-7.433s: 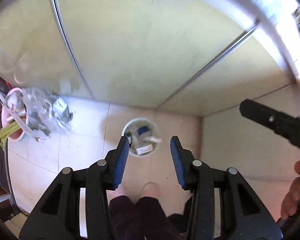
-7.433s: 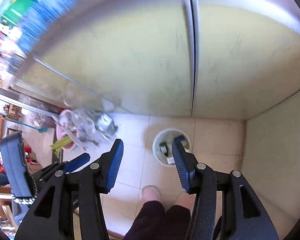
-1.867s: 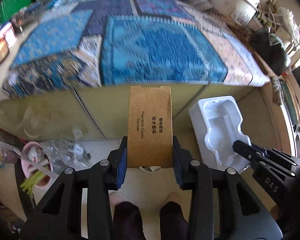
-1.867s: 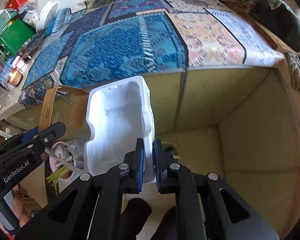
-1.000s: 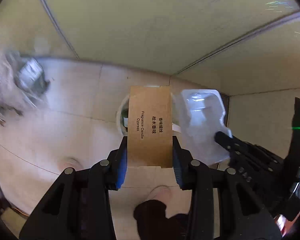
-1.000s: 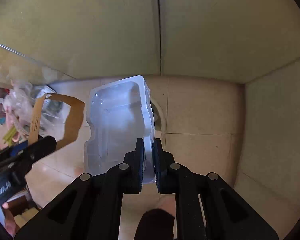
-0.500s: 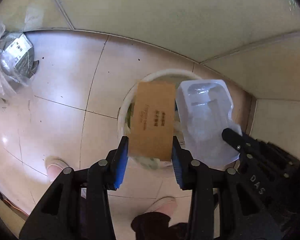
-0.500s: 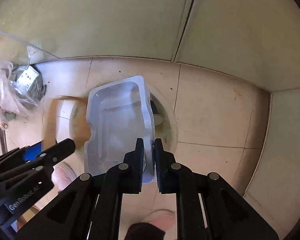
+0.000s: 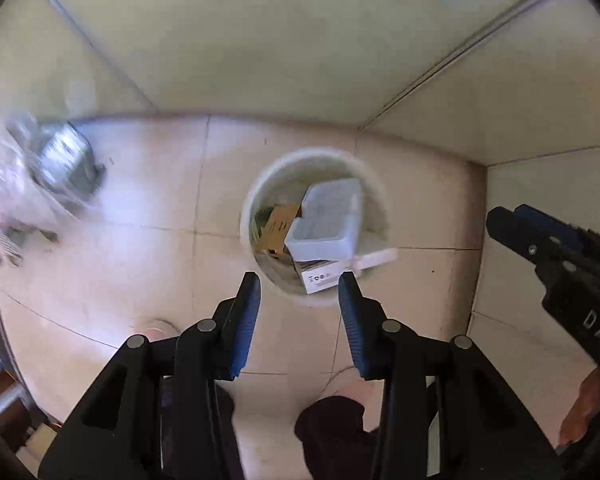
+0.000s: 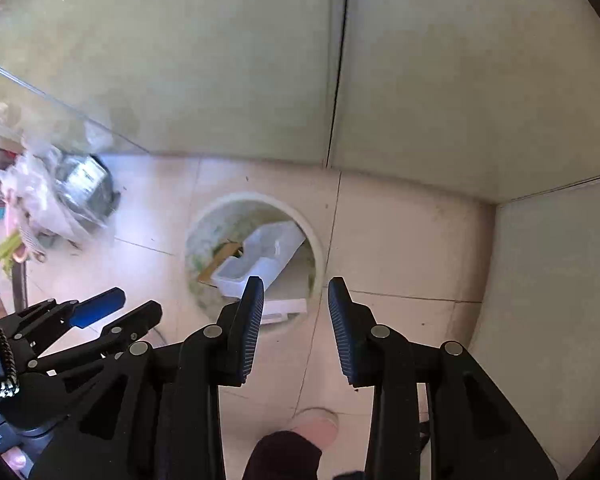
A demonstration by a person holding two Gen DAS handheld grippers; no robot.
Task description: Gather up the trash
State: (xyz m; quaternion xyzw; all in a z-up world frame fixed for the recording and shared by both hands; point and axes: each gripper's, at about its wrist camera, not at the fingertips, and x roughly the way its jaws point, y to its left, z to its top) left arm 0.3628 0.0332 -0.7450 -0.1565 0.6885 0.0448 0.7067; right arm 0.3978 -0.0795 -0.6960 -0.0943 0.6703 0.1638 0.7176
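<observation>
A round white trash bin stands on the tiled floor in a corner. Inside it lie a white plastic tray and a brown cardboard sleeve over a small white box. My left gripper hangs above the bin's near rim, open, nothing between its blue pads. My right gripper is also above the bin, its jaws opening and empty. Each gripper shows in the other's view: the right gripper at right, the left gripper at lower left.
Pale cabinet panels close the corner behind and to the right of the bin. A crumpled clear plastic bag with a dark packet lies on the floor at left. A person's feet and dark trouser legs stand below the grippers.
Both grippers have let go: the cardboard sleeve and the plastic tray have dropped into the bin. Both grippers have risen above it and the right jaws have spread.
</observation>
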